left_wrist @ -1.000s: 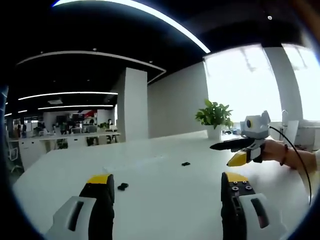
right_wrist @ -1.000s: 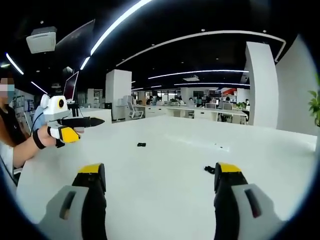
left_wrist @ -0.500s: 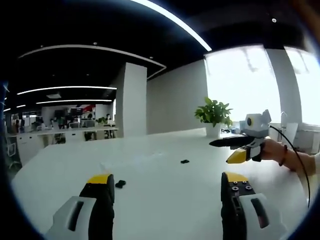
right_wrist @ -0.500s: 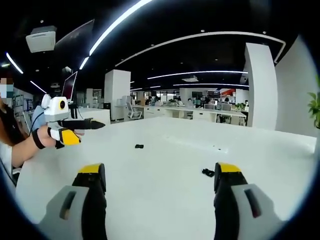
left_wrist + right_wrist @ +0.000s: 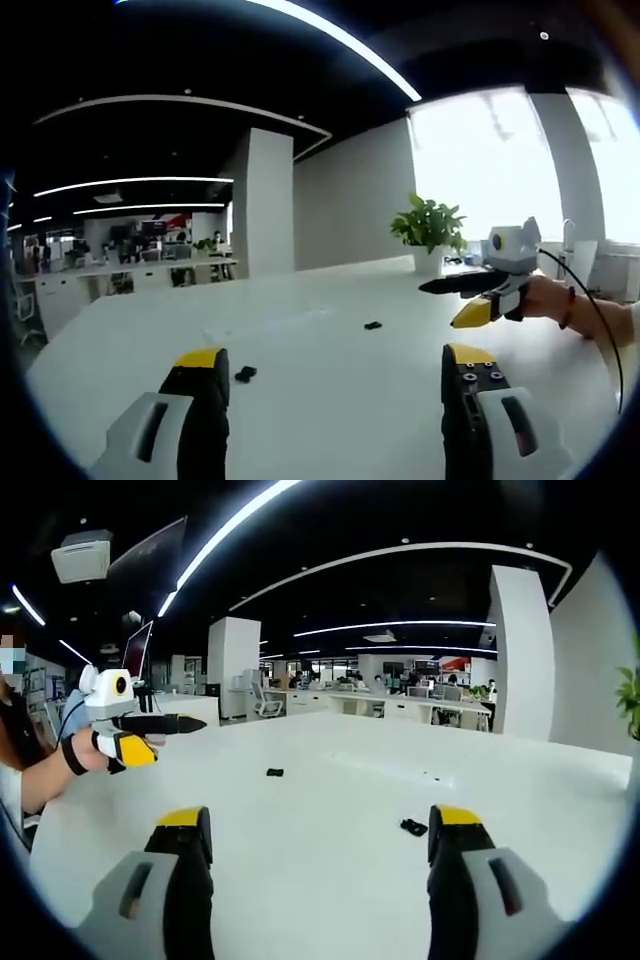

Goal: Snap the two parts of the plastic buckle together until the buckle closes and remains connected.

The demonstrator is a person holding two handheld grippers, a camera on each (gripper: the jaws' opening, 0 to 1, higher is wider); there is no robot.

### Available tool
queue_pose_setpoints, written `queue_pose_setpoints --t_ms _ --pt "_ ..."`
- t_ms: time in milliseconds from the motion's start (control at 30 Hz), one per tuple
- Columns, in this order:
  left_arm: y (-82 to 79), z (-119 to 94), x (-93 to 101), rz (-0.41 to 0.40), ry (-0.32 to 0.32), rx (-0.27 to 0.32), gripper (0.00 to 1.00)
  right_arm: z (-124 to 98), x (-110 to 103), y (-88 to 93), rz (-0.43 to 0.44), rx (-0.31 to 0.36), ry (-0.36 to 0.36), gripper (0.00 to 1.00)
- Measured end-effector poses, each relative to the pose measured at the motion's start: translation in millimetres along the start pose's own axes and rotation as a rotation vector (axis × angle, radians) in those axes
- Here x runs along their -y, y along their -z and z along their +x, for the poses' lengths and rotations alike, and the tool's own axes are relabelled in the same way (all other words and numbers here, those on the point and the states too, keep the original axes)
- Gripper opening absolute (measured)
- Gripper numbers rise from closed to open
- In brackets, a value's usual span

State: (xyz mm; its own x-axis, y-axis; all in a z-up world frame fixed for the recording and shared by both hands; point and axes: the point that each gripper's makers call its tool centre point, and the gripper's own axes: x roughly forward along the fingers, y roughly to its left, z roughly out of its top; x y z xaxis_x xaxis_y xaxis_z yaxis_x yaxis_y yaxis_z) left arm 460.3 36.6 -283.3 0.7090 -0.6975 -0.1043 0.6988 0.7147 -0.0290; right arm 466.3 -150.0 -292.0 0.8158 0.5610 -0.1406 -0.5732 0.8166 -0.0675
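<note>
Two small black buckle parts lie apart on the white tabletop (image 5: 330, 400). In the left gripper view, the near buckle part (image 5: 244, 374) rests just beyond the tip of the left jaw, at about 10 o'clock from the left tool (image 5: 335, 363); the far buckle part (image 5: 373, 326) lies farther out, at about 1 o'clock. In the right gripper view, one buckle part (image 5: 413, 828) lies just beside the right jaw tip, at about 2 o'clock from the right tool (image 5: 320, 825), and the other buckle part (image 5: 274, 773) lies beyond, at about 11 o'clock. Both tools hover above the tabletop with jaws spread wide, released and grasping nothing. A person's hand (image 5: 545, 297) carries the right tool at 3 o'clock in the left gripper view. A potted plant (image 5: 428, 232) stands at the far tabletop edge.
</note>
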Motion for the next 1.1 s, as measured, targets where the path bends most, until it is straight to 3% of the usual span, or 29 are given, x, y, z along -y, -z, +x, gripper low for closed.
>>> queue_pose_setpoints --t_ms 833,1100 --pt "-0.3 6.7 -0.8 -0.011 0.003 -0.012 0.88 12.1 -2.6 -5.0 0.015 0.005 -0.014 0.88" --pt "3.0 16.4 -2.3 -0.018 0.002 -0.022 0.88 13.1 6.9 -1.7 0.026 -0.001 0.000 0.88"
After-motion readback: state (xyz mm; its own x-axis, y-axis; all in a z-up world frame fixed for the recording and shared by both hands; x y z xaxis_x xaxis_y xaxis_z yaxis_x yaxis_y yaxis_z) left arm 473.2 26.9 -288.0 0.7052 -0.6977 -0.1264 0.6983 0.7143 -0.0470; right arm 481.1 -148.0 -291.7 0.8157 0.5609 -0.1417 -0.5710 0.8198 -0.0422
